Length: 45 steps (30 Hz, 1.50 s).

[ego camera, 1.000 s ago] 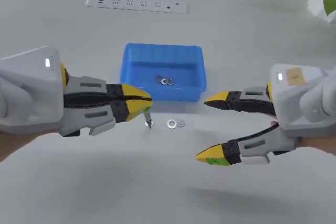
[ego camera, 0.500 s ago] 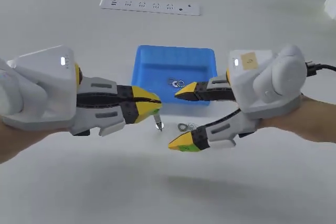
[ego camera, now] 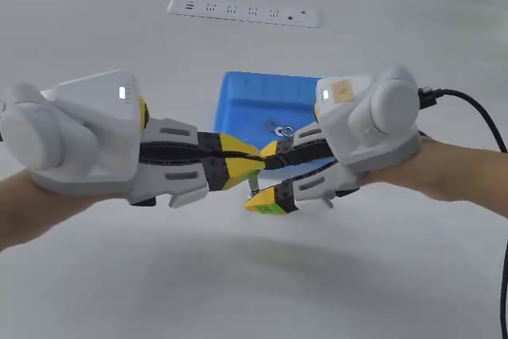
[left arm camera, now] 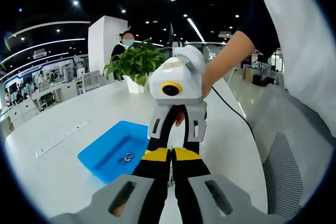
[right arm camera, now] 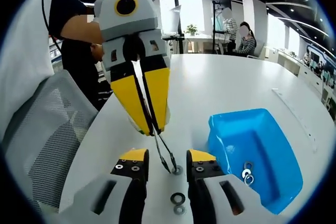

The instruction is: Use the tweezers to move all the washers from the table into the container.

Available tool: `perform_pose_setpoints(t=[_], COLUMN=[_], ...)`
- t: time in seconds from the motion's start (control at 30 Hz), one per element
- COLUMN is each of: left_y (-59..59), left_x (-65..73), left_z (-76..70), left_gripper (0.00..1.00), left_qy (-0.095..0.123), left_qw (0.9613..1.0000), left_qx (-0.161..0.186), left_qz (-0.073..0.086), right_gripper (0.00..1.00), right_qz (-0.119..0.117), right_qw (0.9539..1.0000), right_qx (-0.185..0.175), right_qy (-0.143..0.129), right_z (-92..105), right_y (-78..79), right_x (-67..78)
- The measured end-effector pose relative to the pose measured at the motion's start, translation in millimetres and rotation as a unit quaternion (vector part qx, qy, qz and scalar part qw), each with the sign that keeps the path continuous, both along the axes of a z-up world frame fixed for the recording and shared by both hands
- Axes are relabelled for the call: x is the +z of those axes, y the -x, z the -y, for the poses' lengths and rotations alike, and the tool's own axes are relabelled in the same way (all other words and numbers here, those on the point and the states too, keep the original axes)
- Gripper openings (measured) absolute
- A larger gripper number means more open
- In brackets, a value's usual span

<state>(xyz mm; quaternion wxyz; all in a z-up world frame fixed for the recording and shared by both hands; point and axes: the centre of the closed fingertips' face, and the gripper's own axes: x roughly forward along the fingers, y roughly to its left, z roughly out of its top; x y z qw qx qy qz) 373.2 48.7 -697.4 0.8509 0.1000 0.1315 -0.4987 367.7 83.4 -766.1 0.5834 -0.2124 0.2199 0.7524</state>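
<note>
White tabletop (ego camera: 95, 291) fills the head view, and the blue container (right arm camera: 247, 135) sits at the right of the right gripper view, a few washers (right arm camera: 247, 173) already in its lower corner. Your left gripper (right arm camera: 151, 128) comes down from the top of that view, jaws clamped tight on the tweezers (right arm camera: 161, 149) so their points aim at the table. Your right gripper (right arm camera: 168, 154) stands at bottom centre, jaws apart and holding nothing, one either side of the tweezer legs, ready, I'd say, to squeeze them shut. The tips rest at one loose washer (right arm camera: 178, 170), and two spare washers (right arm camera: 178, 203) wait just below it.
</note>
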Motion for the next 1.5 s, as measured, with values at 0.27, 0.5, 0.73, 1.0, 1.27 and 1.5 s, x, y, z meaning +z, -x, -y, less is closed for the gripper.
perform_pose_setpoints(t=[0.27, 0.5, 0.73, 1.0, 1.27, 1.5], left_y=[0.9, 0.7, 1.0, 3.9, 10.2, 20.5], left_x=[-0.5, -1.0, -1.4, -10.9, -2.7, 9.9], left_z=[1.8, 4.1, 6.9, 3.3, 0.3, -4.5], left_gripper=[0.05, 0.05, 0.05, 0.08, 0.24, 0.33], left_qy=[-0.001, 0.000, -0.004, -0.038, -0.012, 0.040], left_qw=[1.0000, 1.0000, 1.0000, 0.9992, 0.9993, 0.9970], left_qx=[-0.001, -0.001, -0.005, -0.001, 0.022, 0.036], left_qz=[0.001, -0.001, -0.003, -0.011, -0.026, -0.055], right_gripper=[0.18, 0.12, 0.10, 0.10, 0.09, 0.09], right_qz=[0.018, 0.054, 0.075, 0.087, 0.082, 0.078], right_qw=[0.9993, 0.9970, 0.9953, 0.9948, 0.9957, 0.9963], right_qx=[0.030, 0.046, 0.057, 0.050, 0.042, 0.035], right_qy=[0.016, 0.029, 0.025, 0.015, 0.011, 0.006], right_z=[0.2, 2.4, 3.7, 3.3, 3.1, 3.3], right_y=[6.1, 2.8, 4.8, 3.8, 8.1, 9.4], right_x=[-5.8, -9.6, -10.4, -10.2, -9.7, -4.6])
